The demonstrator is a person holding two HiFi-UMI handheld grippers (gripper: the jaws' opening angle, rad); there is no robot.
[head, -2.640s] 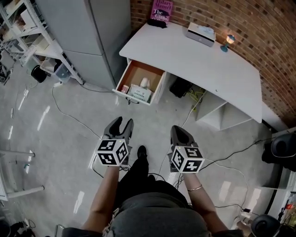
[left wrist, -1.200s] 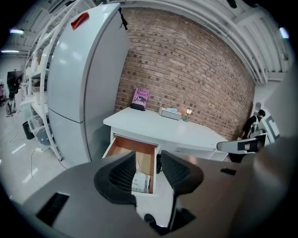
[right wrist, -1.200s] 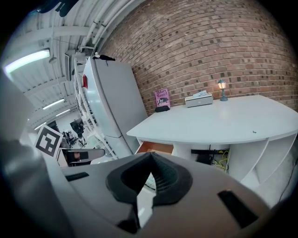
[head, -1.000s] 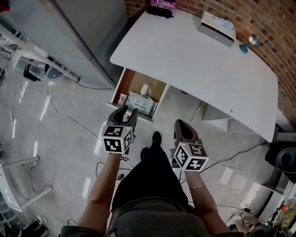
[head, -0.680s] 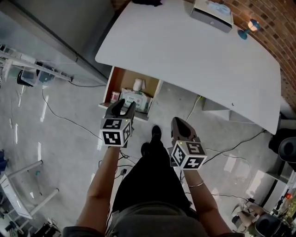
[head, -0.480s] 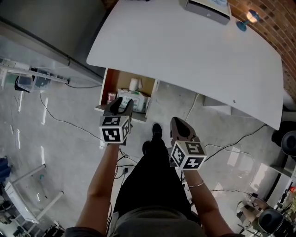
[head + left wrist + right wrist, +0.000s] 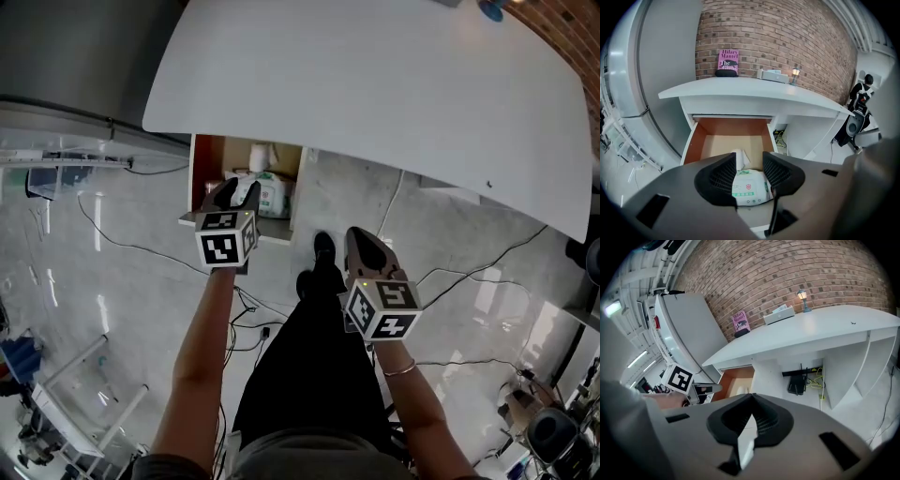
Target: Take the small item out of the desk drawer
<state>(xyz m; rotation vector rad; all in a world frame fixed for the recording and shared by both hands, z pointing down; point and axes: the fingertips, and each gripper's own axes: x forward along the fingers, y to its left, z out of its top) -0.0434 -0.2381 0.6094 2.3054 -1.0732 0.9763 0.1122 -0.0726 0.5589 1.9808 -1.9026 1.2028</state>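
While left gripper [image 7: 749,161] gapes over drawer [image 7: 729,126] | wipes pack [image 7: 749,190] beyond jaws; untouched

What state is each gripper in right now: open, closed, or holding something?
Left gripper: open, holding nothing, lined up on the wipes pack.
Right gripper: closed, holding nothing.

Atop your head view, the desk [image 7: 394,84] looks smooth, matt white, its drawer [image 7: 210,157] lined in brown wood. Lower left, the floor [image 7: 122,309] shines glossy grey; the wall [image 7: 778,33] is rough brick.
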